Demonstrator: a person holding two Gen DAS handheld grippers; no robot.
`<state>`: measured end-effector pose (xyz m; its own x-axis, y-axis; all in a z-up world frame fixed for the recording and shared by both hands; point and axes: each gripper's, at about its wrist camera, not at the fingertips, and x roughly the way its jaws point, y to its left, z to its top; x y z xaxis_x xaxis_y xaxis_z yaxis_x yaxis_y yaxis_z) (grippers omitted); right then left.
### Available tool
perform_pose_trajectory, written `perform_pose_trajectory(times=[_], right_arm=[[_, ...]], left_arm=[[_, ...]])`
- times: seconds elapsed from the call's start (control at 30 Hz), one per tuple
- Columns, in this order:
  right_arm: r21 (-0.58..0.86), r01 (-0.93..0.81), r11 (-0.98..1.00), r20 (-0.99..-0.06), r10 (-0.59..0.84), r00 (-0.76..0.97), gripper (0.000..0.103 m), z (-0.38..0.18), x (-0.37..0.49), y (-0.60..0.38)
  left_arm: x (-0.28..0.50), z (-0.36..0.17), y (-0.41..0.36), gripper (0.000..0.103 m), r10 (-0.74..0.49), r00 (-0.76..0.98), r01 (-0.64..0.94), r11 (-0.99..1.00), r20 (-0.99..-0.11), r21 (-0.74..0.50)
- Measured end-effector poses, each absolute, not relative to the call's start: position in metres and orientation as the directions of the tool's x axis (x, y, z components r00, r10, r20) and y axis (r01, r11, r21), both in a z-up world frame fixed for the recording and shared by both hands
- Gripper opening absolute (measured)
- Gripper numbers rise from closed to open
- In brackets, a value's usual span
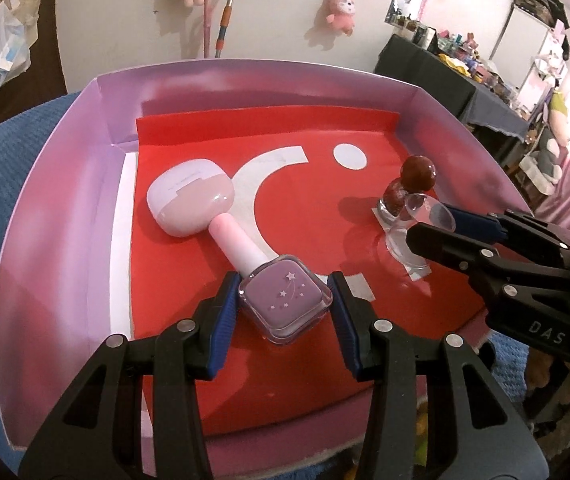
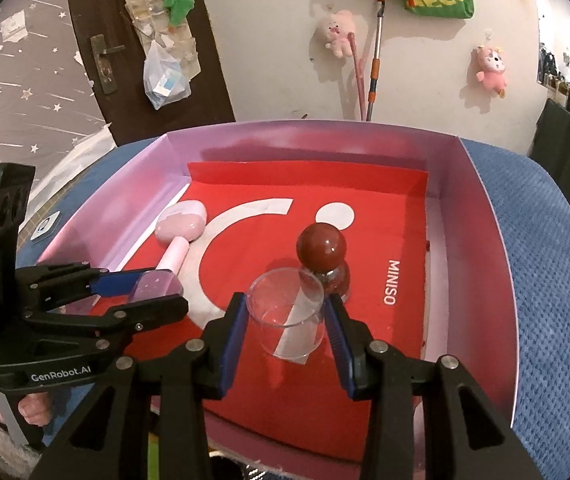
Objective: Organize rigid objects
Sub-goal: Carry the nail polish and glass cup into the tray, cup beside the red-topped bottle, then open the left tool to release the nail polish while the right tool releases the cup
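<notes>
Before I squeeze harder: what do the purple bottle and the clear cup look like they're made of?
The purple bottle looks like thick clear glass or hard acrylic: a transparent, glossy shell with sharp highlights surrounds the lilac fill. Its pink cap looks like matte plastic. The clear cup looks like thin, glossy transparent plastic, since the red liner shows through it; glass cannot be ruled out.
</notes>
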<state>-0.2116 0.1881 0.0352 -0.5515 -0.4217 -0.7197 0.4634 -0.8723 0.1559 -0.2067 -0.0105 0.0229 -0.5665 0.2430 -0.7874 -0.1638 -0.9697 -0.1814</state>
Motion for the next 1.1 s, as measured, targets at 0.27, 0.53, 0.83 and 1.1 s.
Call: perform_pose_trajectory(times=[0.27, 0.53, 0.83, 1.1], right_arm=[[0.152, 0.454, -0.878, -0.726, -0.411, -0.551, 0.042, 0.032, -0.219, 0.184], [0.093, 0.43, -0.898, -0.722, -0.358, -0.592, 0.042, 0.03, -0.224, 0.182], [0.093, 0.431, -0.898, -0.725, -0.358, -0.589, 0.042, 0.03, -0.226, 0.181], [0.093, 0.431, -0.897, -0.725, -0.358, -0.589, 0.042, 0.03, -0.226, 0.18]], left_arm=[[-0.216, 0.022, -0.006, 0.042, 0.217, -0.576, -0.156, -0.976, -0.788, -0.155], [-0.223, 0.022, -0.004, 0.042, 0.199, -0.577, -0.145, -0.979, -0.793, -0.14], [-0.227, 0.022, 0.002, 0.042, 0.16, -0.567, -0.133, -0.986, -0.808, -0.102], [-0.228, 0.021, 0.001, 0.042, 0.157, -0.564, -0.134, -0.986, -0.811, -0.097]])
